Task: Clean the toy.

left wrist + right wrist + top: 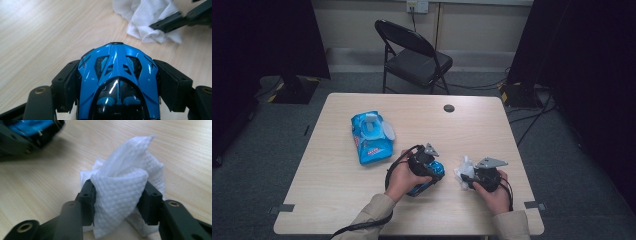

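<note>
Near the table's [337, 200] front edge, the left gripper [117, 82] clamps the glossy, rigid, slippery toy car [117, 75] by its sides, while the right gripper [120, 200] pinches the soft, light wipe [122, 192] at its bunched middle.

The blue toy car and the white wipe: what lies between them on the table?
Nothing: bare table separates blue toy car from white wipe in the left gripper view.

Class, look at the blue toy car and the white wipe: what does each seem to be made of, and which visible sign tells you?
Blue toy car: probably hard moulded plastic with a glossy finish, since bright light streaks run along its smooth shell.
White wipe: seemingly soft nonwoven fabric or paper, matt, with a dotted embossed texture, and it folds and bunches limply.
</note>
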Demonstrator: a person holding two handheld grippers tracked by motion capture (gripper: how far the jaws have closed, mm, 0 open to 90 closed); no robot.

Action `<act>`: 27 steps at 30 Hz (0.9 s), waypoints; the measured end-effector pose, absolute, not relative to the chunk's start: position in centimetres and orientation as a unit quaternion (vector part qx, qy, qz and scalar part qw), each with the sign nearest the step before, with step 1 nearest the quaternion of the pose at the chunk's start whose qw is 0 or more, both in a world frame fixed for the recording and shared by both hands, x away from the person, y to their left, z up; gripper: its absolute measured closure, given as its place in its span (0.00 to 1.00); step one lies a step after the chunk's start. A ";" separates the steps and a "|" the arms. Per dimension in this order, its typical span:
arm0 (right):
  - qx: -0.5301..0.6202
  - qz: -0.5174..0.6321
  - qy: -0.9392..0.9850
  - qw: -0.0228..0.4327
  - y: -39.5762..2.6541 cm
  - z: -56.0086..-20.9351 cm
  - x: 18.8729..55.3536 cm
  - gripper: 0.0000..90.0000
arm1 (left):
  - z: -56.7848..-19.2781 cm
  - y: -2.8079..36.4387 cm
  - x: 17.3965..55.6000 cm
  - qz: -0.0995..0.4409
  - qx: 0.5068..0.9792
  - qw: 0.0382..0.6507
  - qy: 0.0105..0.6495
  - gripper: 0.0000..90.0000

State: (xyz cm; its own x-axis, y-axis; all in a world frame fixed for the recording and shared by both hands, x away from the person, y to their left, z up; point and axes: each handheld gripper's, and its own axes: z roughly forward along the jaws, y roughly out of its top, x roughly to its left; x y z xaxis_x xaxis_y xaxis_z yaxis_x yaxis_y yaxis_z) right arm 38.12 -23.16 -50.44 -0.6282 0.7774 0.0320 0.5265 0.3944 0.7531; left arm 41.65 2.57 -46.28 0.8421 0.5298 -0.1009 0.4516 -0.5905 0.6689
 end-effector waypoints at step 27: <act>0.413 0.399 0.807 0.135 -23.8 -49.6 38.2 0.95 | -42.9 6.5 40.5 0.049 0.850 0.450 0.270 0.29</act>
